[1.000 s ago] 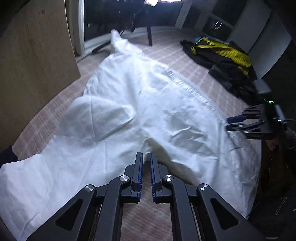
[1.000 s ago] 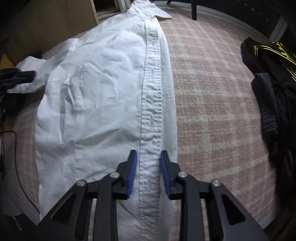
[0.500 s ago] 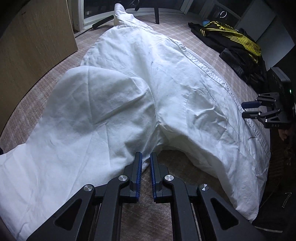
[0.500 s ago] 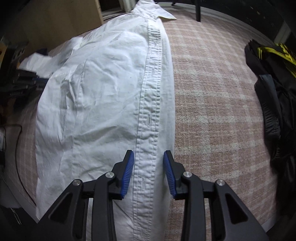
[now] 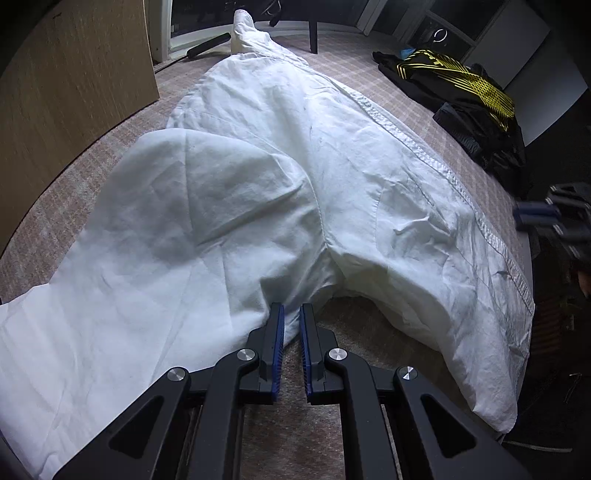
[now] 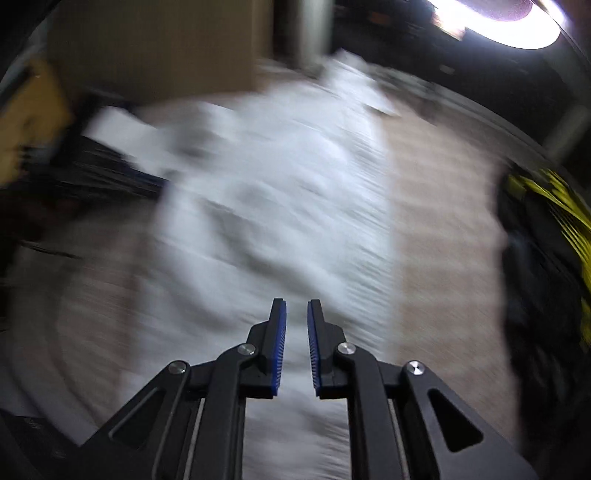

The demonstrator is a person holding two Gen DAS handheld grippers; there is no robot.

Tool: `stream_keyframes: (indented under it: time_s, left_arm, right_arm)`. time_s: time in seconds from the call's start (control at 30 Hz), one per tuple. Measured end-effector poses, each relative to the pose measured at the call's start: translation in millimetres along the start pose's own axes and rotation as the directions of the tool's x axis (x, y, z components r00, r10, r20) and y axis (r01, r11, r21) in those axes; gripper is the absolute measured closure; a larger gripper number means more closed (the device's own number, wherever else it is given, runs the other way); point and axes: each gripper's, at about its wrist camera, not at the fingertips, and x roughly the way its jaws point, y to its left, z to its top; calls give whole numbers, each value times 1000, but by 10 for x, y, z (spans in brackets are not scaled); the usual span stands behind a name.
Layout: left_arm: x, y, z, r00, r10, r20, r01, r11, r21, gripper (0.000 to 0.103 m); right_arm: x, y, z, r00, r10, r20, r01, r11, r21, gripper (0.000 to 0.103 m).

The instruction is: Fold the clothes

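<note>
- The left gripper [image 5: 290, 321] sits at the near edge of the white shirt [image 5: 280, 192], at the notch where the sleeve [image 5: 155, 236] meets the body. Its jaws are nearly together, and a thin lip of cloth appears to sit between the tips; whether it is truly pinched cannot be told.
- From this claw the shirt runs straight ahead and away, its long axis ending at the collar [image 5: 245, 31] at the far end. The sleeve spreads to the claw's left, the body to its right.
- The button placket [image 5: 436, 162] runs along the shirt's far-right edge, well to the right of the left claw and close to the right one.
- The right gripper [image 6: 296, 321] hangs above the shirt's lower part in a heavily blurred view. Its jaws are closing, with a narrow gap left and nothing visible between them.
- The shirt is white, creased and lies mostly flat on the checked surface [image 5: 399, 92].
</note>
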Motion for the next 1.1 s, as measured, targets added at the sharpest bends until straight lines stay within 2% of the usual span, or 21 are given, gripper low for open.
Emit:
stream_keyframes:
  time_s: [0.03,0.1,0.17,0.27,0.33,0.37,0.4,0.43,0.5,0.53,0.6,0.63,0.73,0.83,0.87,0.93,1.07,1.1]
  left_arm:
    - [1,3,0,1000,-1,1,1,1000,0,95]
    - [-3,-15,-2,1000,7,3,-7,1000,2,95]
    - [-35,-40,-20,1000,9,17,-9,1000,5,95]
    - [-92,-84,-71,999,2,39,-3,1000,14,94]
    - [-116,-128,-100,998,-11,54,10,1000,23,94]
    - [-139,-147,-112,998,-20,63,18,999,27,94]
    - [-159,-174,-111,997,-35,74,32,999,37,94]
    - [-179,-204,-105,995,-51,85,47,998,49,94]
    - [-143,-203,-64,995,-48,90,42,997,62,85]
    - [-119,-197,-40,995,-43,91,37,997,68,85]
    - [-20,-84,14,998,17,62,-19,999,38,87]
    - [15,-13,29,998,27,53,-28,999,20,92]
    - [-34,90,47,998,10,63,-8,1000,-21,94]
    - [-105,10,27,997,25,70,-26,1000,9,95]
    - [-132,-25,21,997,27,73,-28,999,19,93]
    - [-188,-93,10,996,31,82,-34,999,38,91]
    - [-350,-205,95,992,8,127,-15,998,56,91]
    - [-383,-229,127,990,-9,140,1,998,58,91]
  right_arm:
    - [66,185,102,997,72,12,-71,997,-12,91]
    - [238,497,235,989,149,-7,-149,988,-31,88]
    - [325,769,291,990,140,-20,-141,988,-55,79]
    - [535,887,343,991,111,-70,-115,992,-44,74]
    - [636,806,335,990,101,-101,-106,994,-40,76]
    - [674,762,330,989,91,-114,-96,994,-43,88]
    - [709,718,325,989,82,-126,-88,995,-44,94]
    - [709,668,318,986,101,-132,-106,994,-29,96]
    - [694,579,306,982,137,-134,-138,990,-2,96]
    - [696,568,301,982,129,-136,-132,991,-7,96]
    - [701,546,289,983,116,-141,-119,993,-16,96]
    - [713,541,278,982,118,-147,-121,992,-16,96]
    - [747,515,242,980,122,-159,-126,992,-12,96]
    - [761,436,214,976,145,-163,-143,989,20,96]
    - [758,405,206,974,158,-162,-154,987,34,96]
    - [632,333,206,962,247,-118,-239,968,79,95]
    - [382,190,206,912,409,-17,-402,902,156,94]
    - [350,147,194,918,396,6,-392,905,168,95]
